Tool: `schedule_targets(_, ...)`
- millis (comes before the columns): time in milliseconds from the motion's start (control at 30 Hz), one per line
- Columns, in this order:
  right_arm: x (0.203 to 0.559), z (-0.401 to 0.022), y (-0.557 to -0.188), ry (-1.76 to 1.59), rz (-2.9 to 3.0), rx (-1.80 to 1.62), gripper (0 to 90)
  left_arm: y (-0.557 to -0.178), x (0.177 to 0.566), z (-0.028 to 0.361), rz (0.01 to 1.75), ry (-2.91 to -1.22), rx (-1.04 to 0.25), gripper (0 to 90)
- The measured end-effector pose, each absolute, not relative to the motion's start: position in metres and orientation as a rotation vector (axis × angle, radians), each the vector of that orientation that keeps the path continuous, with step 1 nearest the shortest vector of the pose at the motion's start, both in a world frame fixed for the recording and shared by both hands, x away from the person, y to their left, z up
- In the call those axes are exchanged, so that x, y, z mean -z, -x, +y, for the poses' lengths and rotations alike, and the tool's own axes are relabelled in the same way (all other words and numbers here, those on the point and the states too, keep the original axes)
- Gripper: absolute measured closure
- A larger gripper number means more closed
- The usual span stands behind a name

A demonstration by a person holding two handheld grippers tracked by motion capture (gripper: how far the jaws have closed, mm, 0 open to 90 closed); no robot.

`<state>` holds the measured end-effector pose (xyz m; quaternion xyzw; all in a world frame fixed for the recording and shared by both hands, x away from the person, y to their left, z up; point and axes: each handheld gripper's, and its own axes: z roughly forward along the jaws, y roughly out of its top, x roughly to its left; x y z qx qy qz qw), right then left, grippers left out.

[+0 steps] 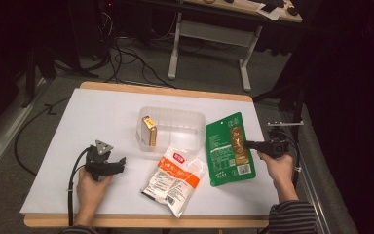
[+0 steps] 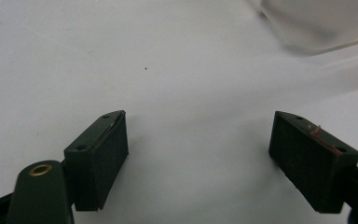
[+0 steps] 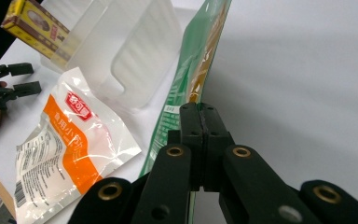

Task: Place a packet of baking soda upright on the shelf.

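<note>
My right gripper (image 1: 247, 144) is shut on the right edge of a green pouch (image 1: 228, 148), which stands lifted on edge above the table's right side. In the right gripper view its jaws (image 3: 200, 109) pinch the green pouch (image 3: 196, 60) thin edge-on. A white and orange pouch (image 1: 173, 178) lies flat at the table's front middle. Behind it stands a clear plastic container (image 1: 175, 111) with a yellow box (image 1: 149, 130) upright at its left end. My left gripper (image 1: 121, 163) rests at the front left, open, with only bare table between its jaws (image 2: 198, 121).
The white table top (image 1: 92, 122) has free room at the left and back. A corner of the clear container (image 2: 317, 23) lies ahead of the left gripper. Desk legs and cables (image 1: 126, 58) stand on the floor beyond the far edge.
</note>
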<state>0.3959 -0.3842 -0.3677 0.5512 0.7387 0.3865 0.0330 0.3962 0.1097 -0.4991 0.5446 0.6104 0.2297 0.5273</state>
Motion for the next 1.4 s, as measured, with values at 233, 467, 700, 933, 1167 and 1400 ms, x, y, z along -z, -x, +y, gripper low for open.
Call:
schedule_targets(233,0.352,-0.377,-0.394,-1.632,2.287,-1.175,90.0,-0.396,0.499,0.11,1.46,-1.298,-0.547,20.0)
schedule_targets(467,0.338,-0.373,-0.39,-1.577,2.296,-1.28,90.0,-0.396,0.499,0.11,1.459,-1.298,-0.547,20.1)
schedule_targets(700,0.326,-0.369,-0.387,-1.545,2.296,-1.312,90.0,-0.396,0.499,0.11,1.459,-1.301,-0.549,20.0)
schedule_targets(933,0.315,-0.368,-0.385,-1.517,2.284,-1.315,90.0,-0.396,0.499,0.11,1.459,-1.301,-0.549,20.1)
schedule_targets(1167,0.304,-0.365,-0.384,-1.476,2.287,-1.365,90.0,-0.396,0.499,0.11,1.459,-1.301,-0.549,20.1)
schedule_targets(1400,0.292,-0.358,-0.383,-1.426,2.288,-1.401,90.0,-0.396,0.499,0.11,1.458,-1.302,-0.549,20.1)
